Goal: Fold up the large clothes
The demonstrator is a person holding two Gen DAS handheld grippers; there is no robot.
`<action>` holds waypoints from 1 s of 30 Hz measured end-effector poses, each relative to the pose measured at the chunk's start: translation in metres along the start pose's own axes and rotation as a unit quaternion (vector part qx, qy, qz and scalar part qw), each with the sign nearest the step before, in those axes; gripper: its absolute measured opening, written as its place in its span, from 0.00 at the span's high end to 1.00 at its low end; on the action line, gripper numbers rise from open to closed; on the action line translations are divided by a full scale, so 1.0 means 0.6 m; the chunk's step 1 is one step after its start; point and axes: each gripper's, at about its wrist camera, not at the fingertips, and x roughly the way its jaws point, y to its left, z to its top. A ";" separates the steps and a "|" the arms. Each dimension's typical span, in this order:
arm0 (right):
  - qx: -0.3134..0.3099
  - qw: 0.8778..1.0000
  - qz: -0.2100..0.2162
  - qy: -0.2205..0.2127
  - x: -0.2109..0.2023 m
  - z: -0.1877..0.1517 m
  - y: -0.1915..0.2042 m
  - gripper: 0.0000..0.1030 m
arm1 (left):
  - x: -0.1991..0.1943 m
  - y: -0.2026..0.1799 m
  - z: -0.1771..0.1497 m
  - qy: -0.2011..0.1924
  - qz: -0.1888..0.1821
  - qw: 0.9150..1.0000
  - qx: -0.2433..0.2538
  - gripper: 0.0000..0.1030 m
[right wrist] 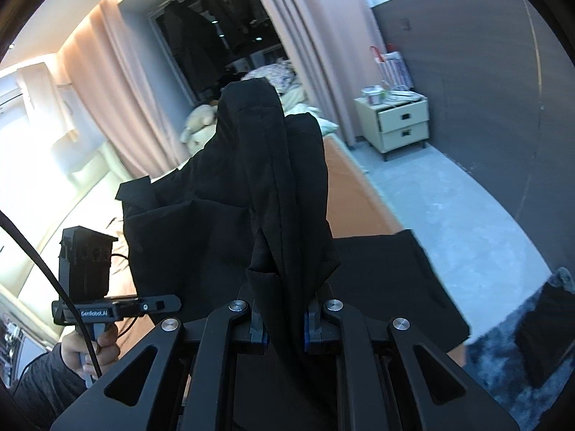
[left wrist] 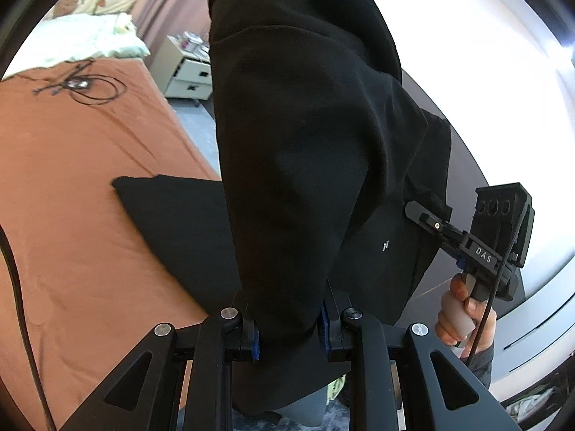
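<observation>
A large black garment (left wrist: 305, 136) is held up over the orange bed (left wrist: 82, 186); part of it still lies flat on the sheet (left wrist: 179, 222). My left gripper (left wrist: 289, 327) is shut on a bunched fold of the garment. My right gripper (right wrist: 284, 327) is shut on another fold of the same garment (right wrist: 266, 186), which rises in front of the lens. The right gripper also shows in the left wrist view (left wrist: 424, 215), at the garment's right edge. The left gripper shows in the right wrist view (right wrist: 169, 303), at its left edge.
A cream bedside cabinet (right wrist: 399, 122) with two drawers stands by the grey wall. Pink curtains (right wrist: 118, 97) hang behind the bed. Black cables (left wrist: 79, 86) lie on the sheet near a pale green quilt (left wrist: 75, 41). Grey floor (right wrist: 442, 197) runs beside the bed.
</observation>
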 end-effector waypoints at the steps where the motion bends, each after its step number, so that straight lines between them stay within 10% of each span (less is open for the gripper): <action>1: 0.002 1.000 -0.007 0.002 0.000 0.001 0.003 0.91 | 0.011 -0.001 -0.001 0.004 -0.006 1.000 -0.003 0.76; 15: 0.026 0.992 -0.095 0.073 0.158 0.028 0.028 0.91 | 0.221 0.150 0.021 0.057 -0.074 0.990 -0.107 0.77; 18: 0.059 0.985 -0.135 0.092 0.222 0.028 0.018 0.77 | 0.264 0.201 0.031 0.069 -0.079 0.986 -0.132 0.76; 30: 0.151 0.968 -0.186 0.068 0.199 -0.003 0.044 0.54 | 0.337 0.338 0.004 0.110 -0.005 0.978 -0.177 0.59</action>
